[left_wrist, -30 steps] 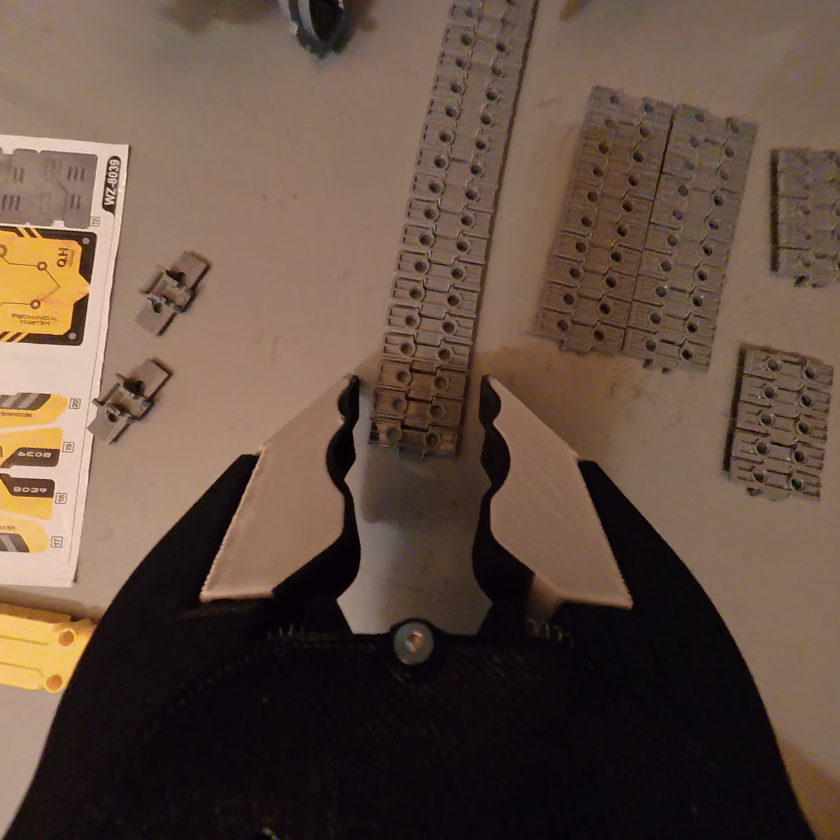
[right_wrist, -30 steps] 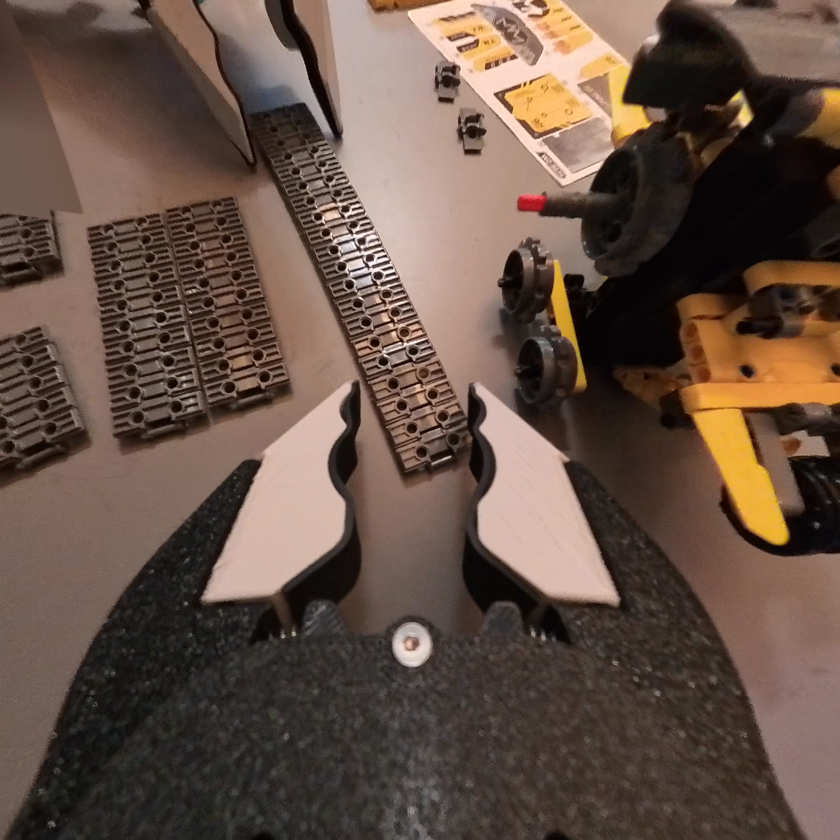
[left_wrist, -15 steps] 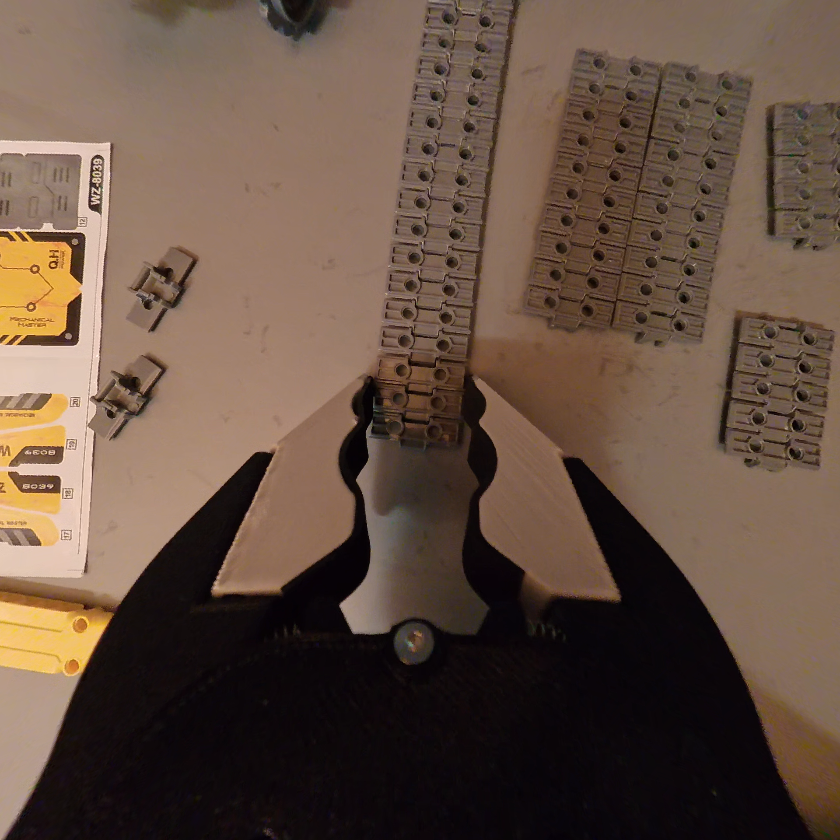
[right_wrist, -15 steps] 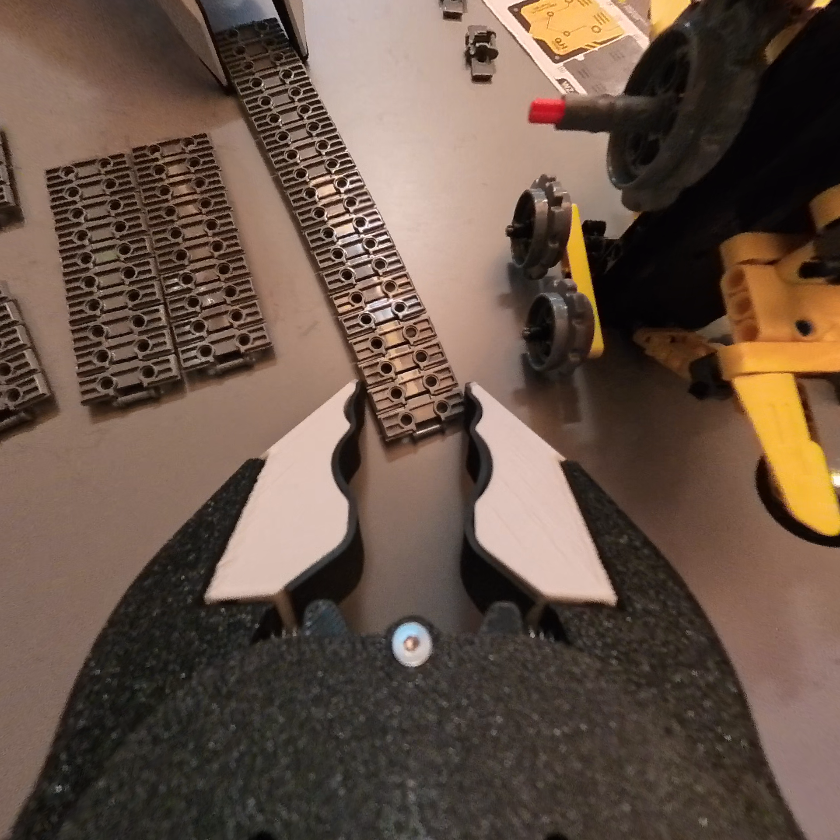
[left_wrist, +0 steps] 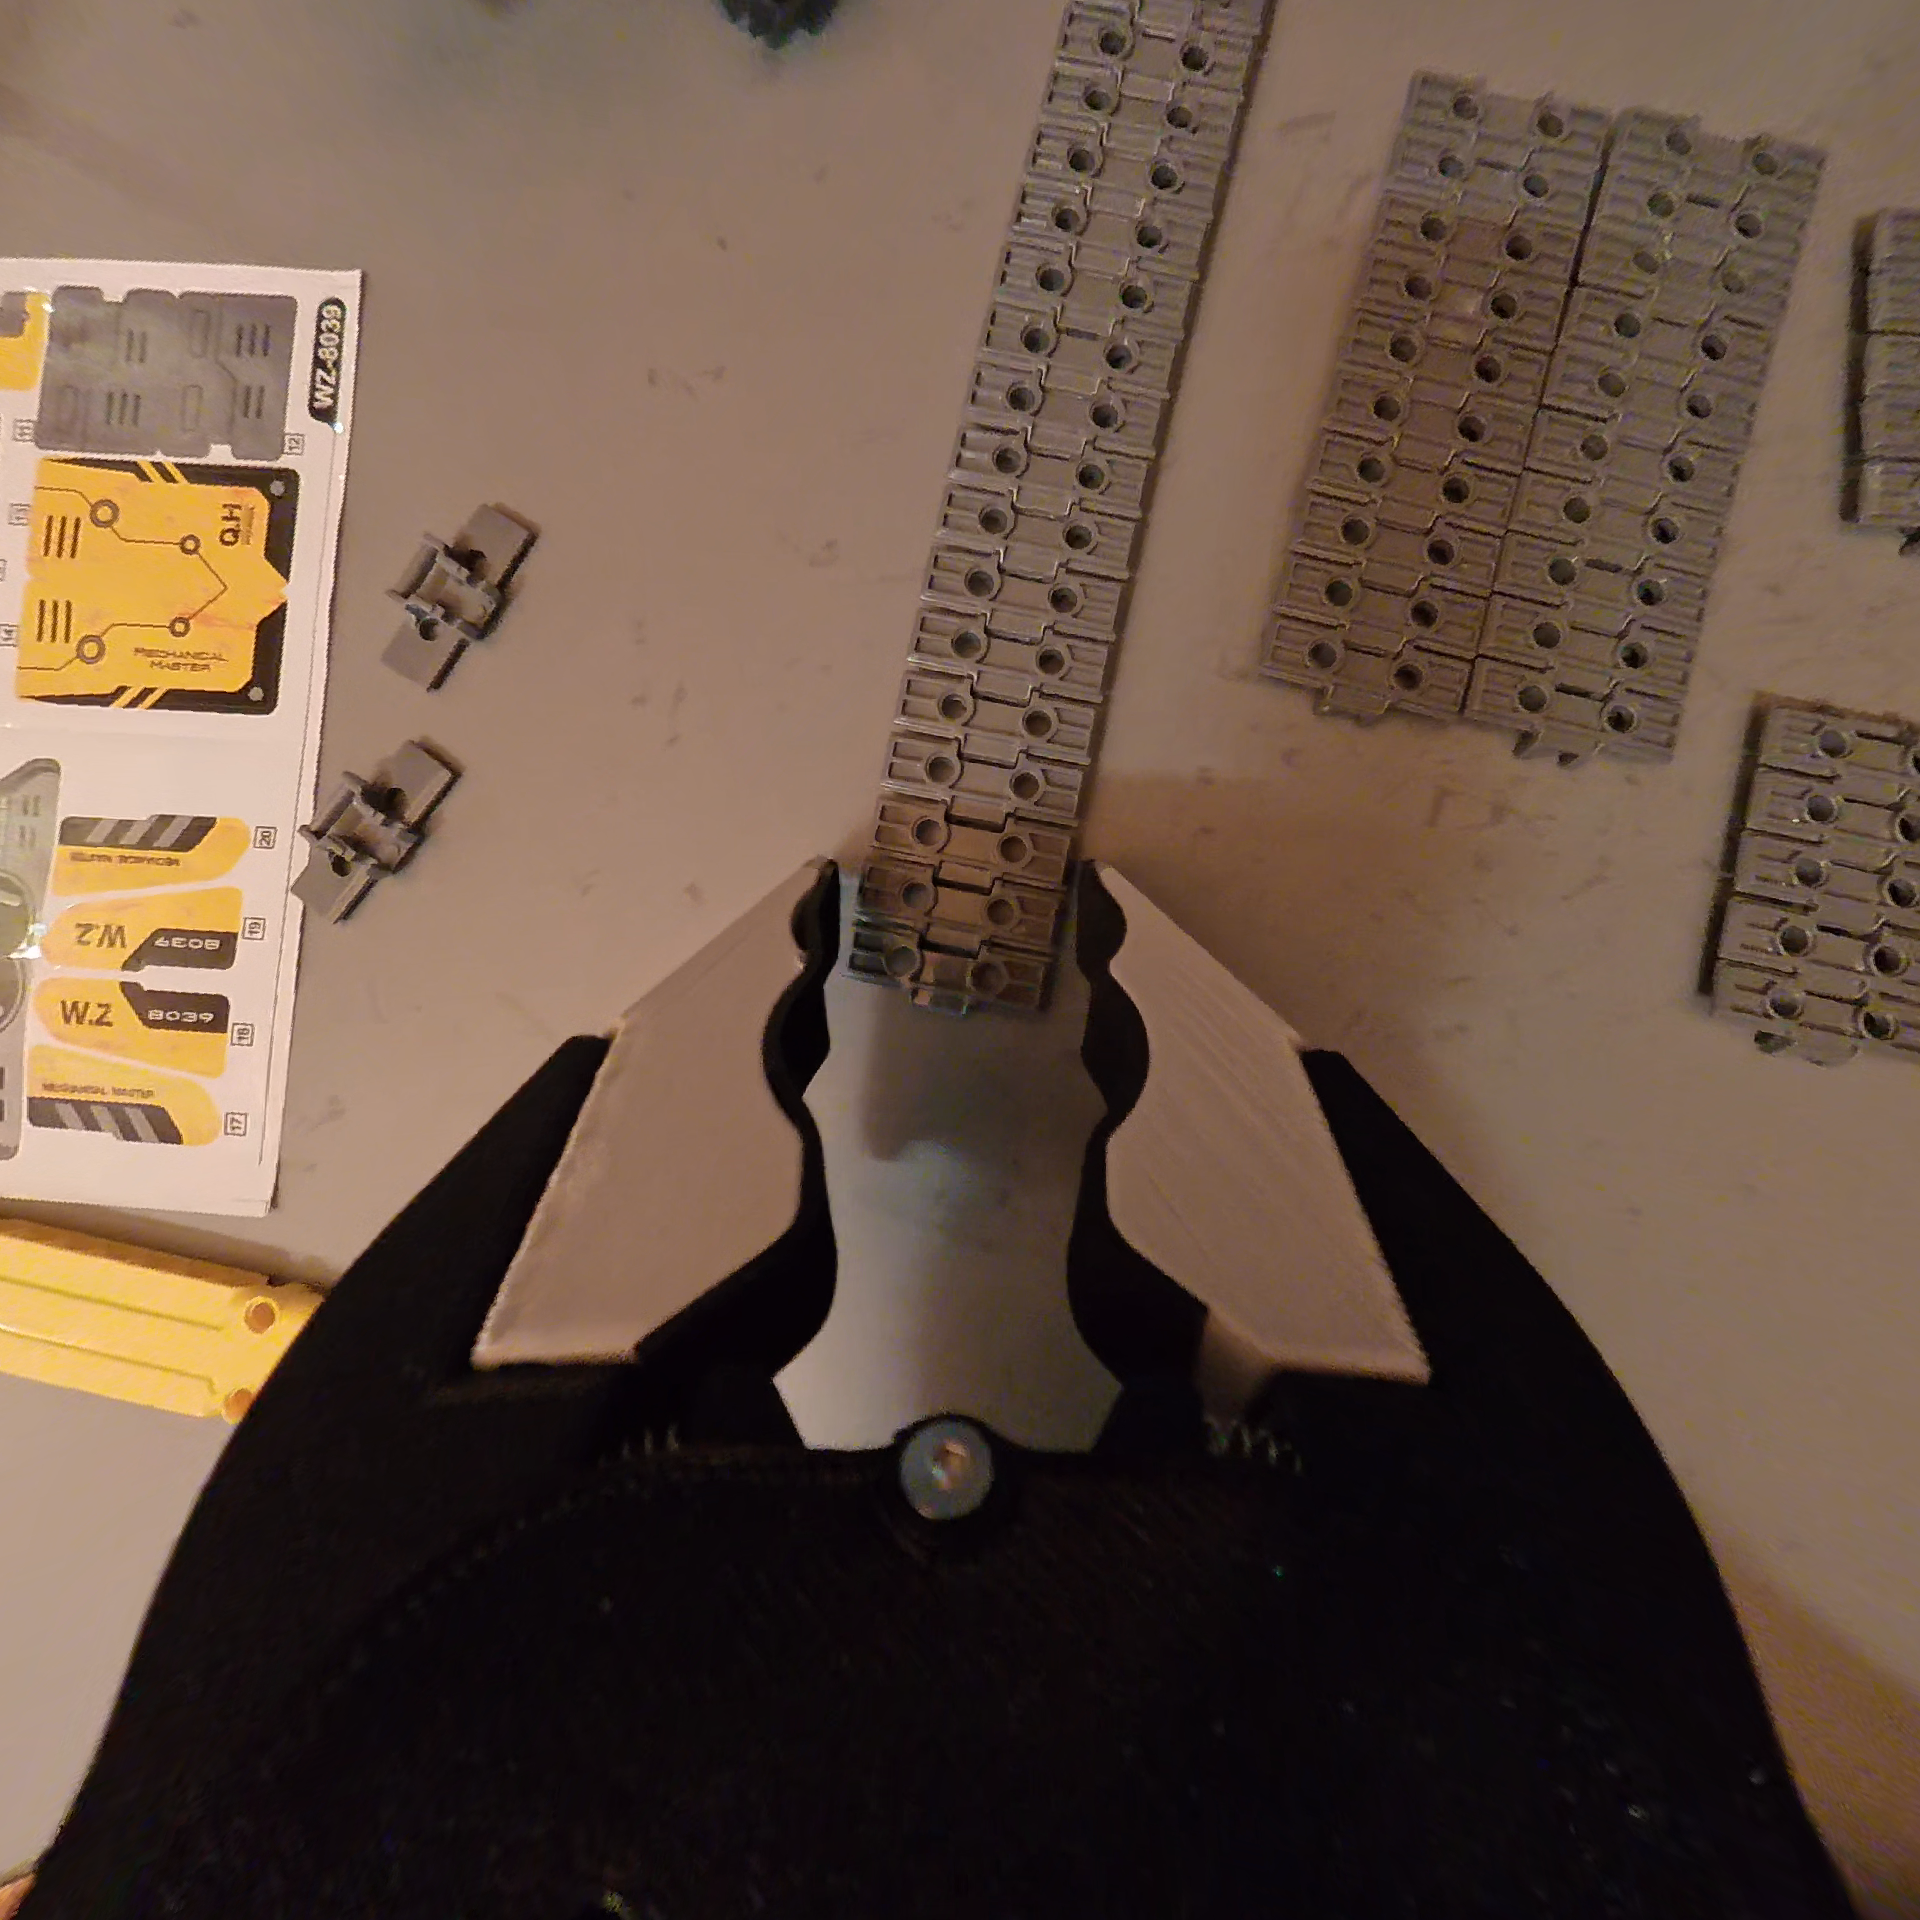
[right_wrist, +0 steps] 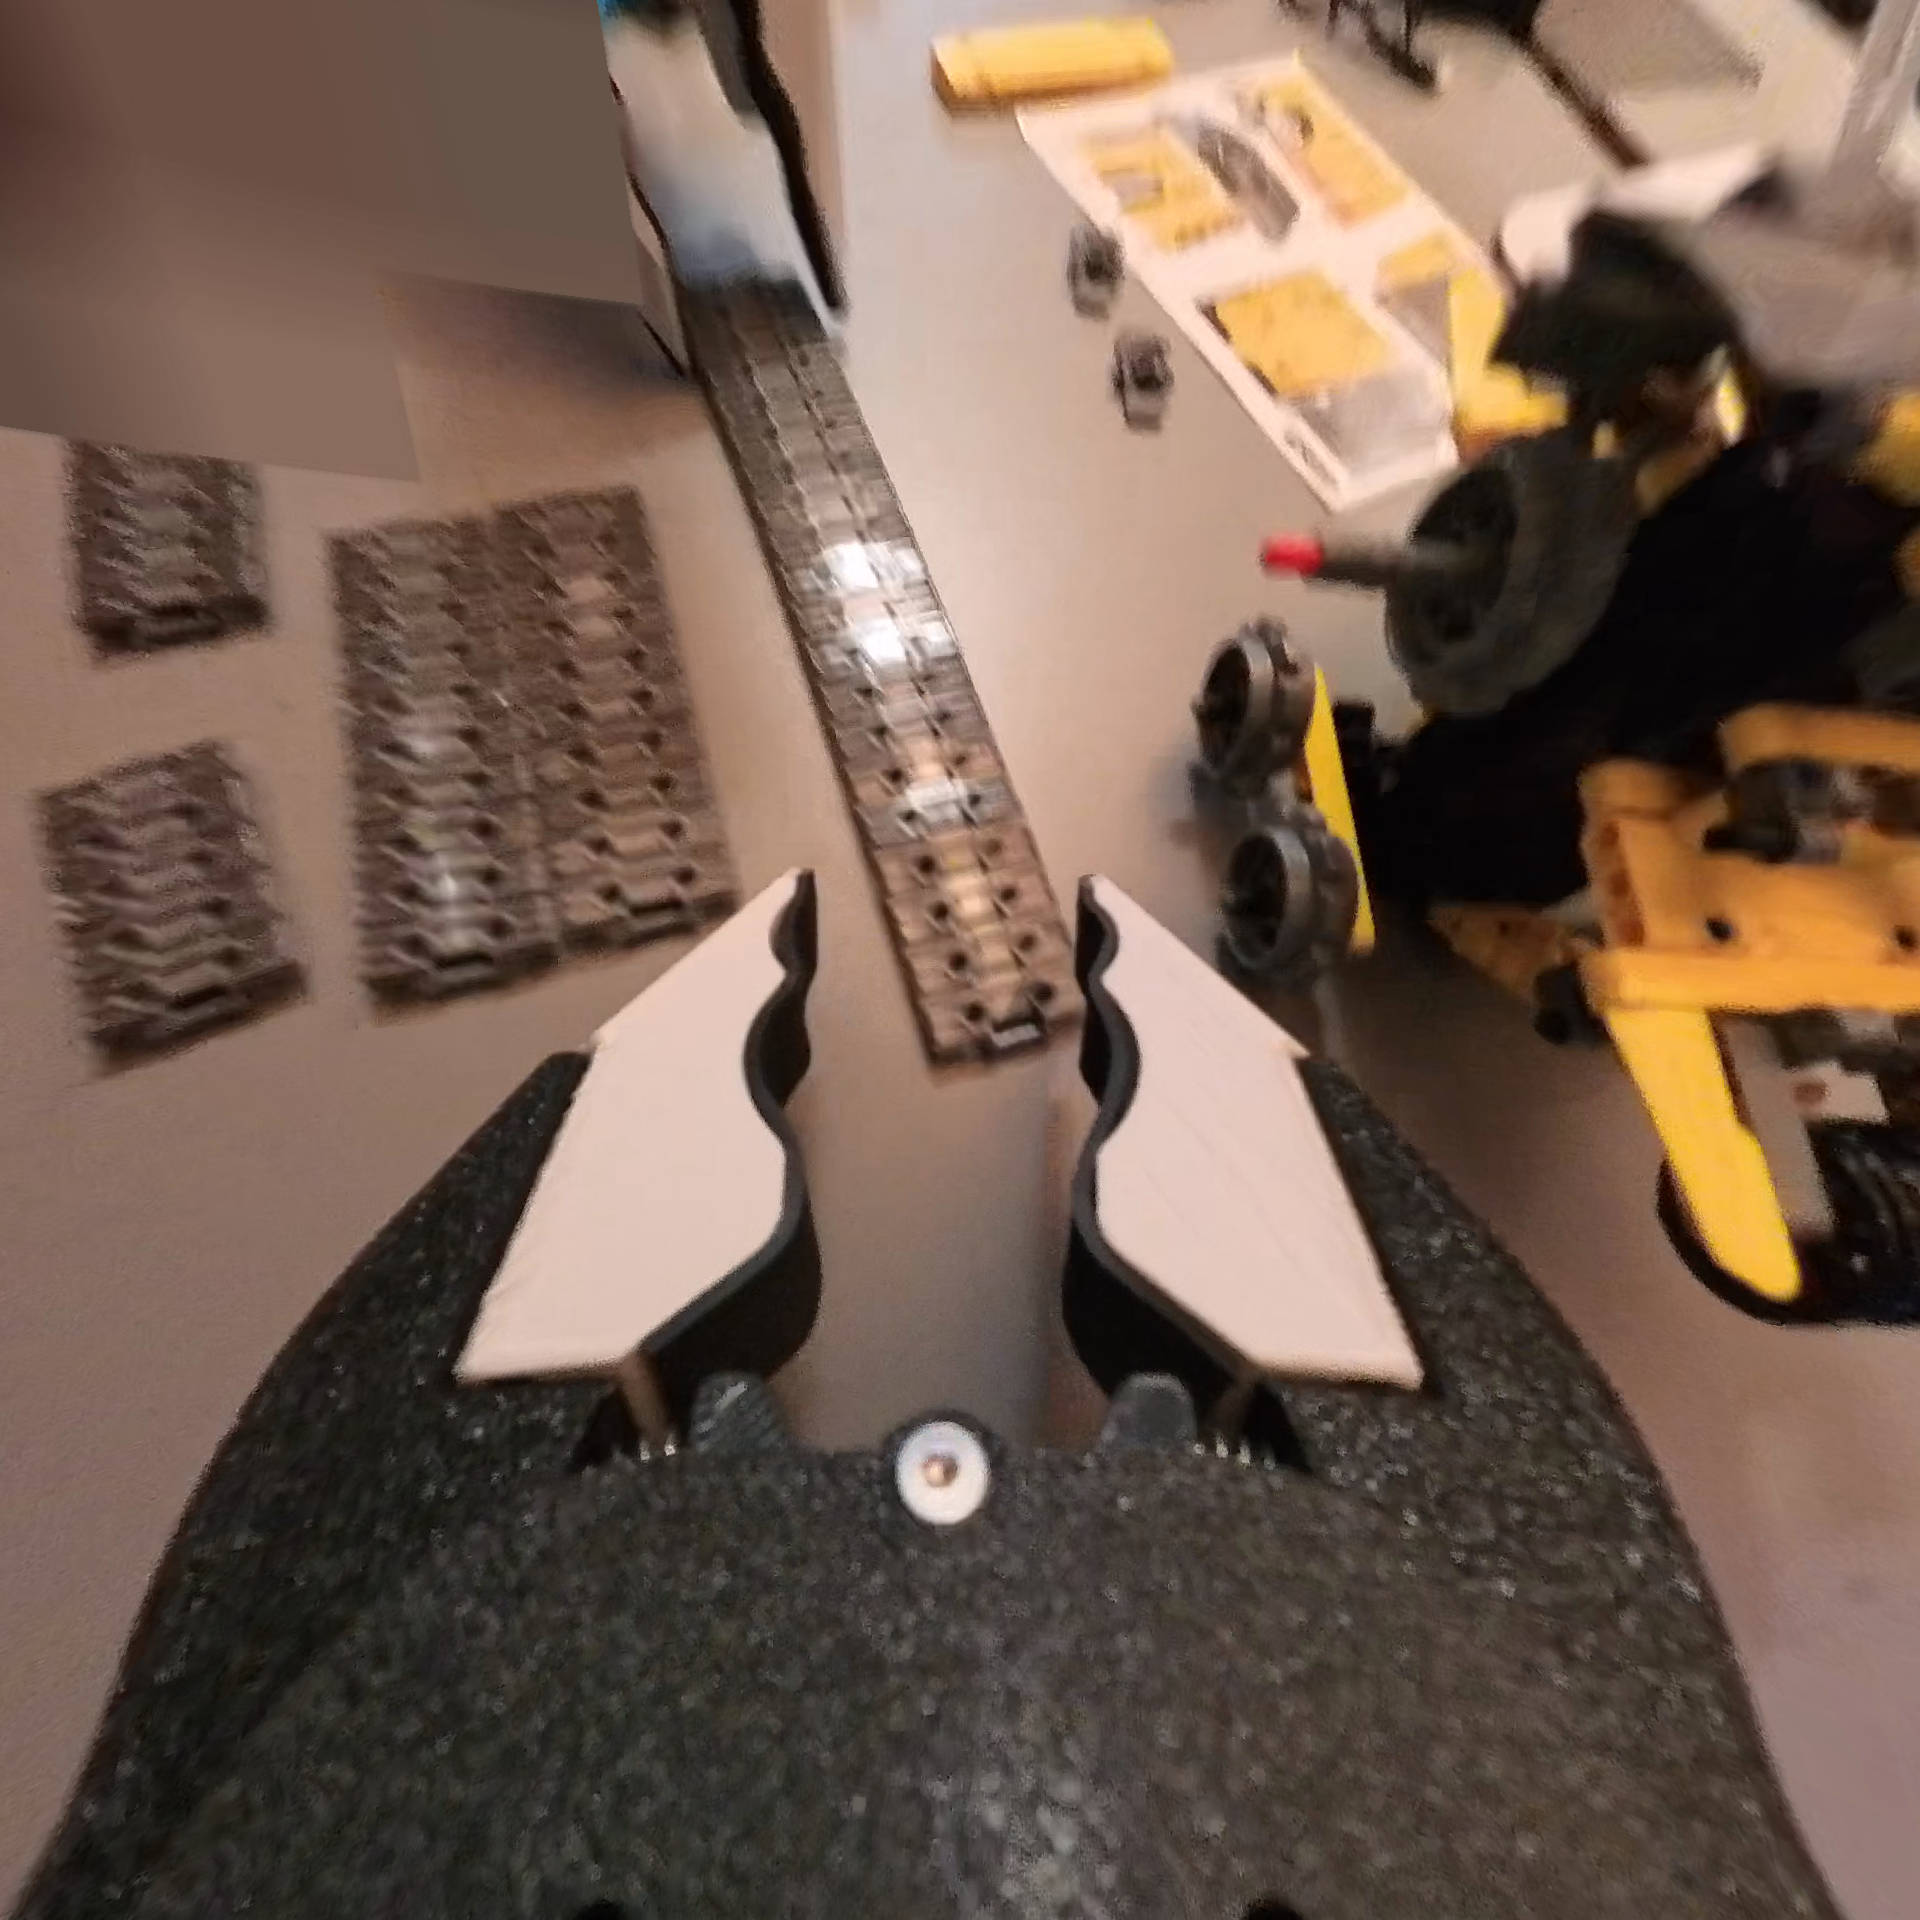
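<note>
Left wrist view: the left gripper has its jaws drawn in against both sides of the near end of a long grey track strip, gripping its last links. The strip lies flat on the counter and runs straight away to the top edge. To its right lies a double-width track panel, and further right two shorter track pieces, one cut by the frame edge and one nearer. To the left of the strip are two loose single links, then a sticker sheet in yellow and black, with a yellow beam just below it. No container appears in this view.

Right wrist view, blurred: the right gripper stands open, holding nothing, its jaws either side of the strip's opposite end without clearly touching it. At the far end of the strip the left gripper shows, down on the links. Only this view shows the yellow-and-black toy vehicle on the right, with its toothed grey wheels beside the strip and a red-tipped axle. The panel, the short track pieces, the sticker sheet and the beam appear here too.
</note>
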A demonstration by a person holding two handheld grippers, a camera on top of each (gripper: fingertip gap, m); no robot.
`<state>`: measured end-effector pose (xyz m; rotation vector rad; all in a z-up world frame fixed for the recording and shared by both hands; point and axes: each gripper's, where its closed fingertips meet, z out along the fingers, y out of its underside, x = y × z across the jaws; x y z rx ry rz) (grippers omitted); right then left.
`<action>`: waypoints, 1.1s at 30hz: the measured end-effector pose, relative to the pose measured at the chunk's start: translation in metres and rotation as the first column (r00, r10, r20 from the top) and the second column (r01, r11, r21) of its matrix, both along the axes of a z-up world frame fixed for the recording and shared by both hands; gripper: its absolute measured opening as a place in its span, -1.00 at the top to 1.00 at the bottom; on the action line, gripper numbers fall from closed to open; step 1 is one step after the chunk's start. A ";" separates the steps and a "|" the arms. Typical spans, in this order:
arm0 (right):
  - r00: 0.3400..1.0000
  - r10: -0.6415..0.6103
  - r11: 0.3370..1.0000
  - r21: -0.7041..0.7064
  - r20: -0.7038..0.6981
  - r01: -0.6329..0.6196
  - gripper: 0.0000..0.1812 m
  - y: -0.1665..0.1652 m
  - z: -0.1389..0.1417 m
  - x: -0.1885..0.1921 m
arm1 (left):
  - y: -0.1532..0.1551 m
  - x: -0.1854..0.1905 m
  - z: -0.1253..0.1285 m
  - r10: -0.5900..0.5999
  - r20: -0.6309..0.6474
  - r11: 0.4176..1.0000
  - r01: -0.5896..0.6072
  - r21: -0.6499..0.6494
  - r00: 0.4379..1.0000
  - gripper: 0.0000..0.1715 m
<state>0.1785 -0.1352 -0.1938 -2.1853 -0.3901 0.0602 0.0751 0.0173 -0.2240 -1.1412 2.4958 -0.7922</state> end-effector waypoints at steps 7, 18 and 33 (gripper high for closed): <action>0.939 0.308 0.951 0.084 -0.151 -0.299 0.38 -0.009 0.011 -0.114 | -0.008 0.004 0.023 -0.018 0.086 0.994 0.027 -0.109 0.996 0.36; 0.899 0.431 0.897 -0.072 -0.072 -0.436 0.40 -0.027 -0.021 -0.173 | -0.054 0.020 0.038 -0.063 0.181 0.969 0.103 -0.225 0.982 0.25; 0.953 0.295 0.955 -0.036 0.067 -0.293 0.57 -0.030 -0.001 -0.122 | -0.116 0.060 0.031 -0.103 0.143 0.977 0.127 -0.173 0.984 0.35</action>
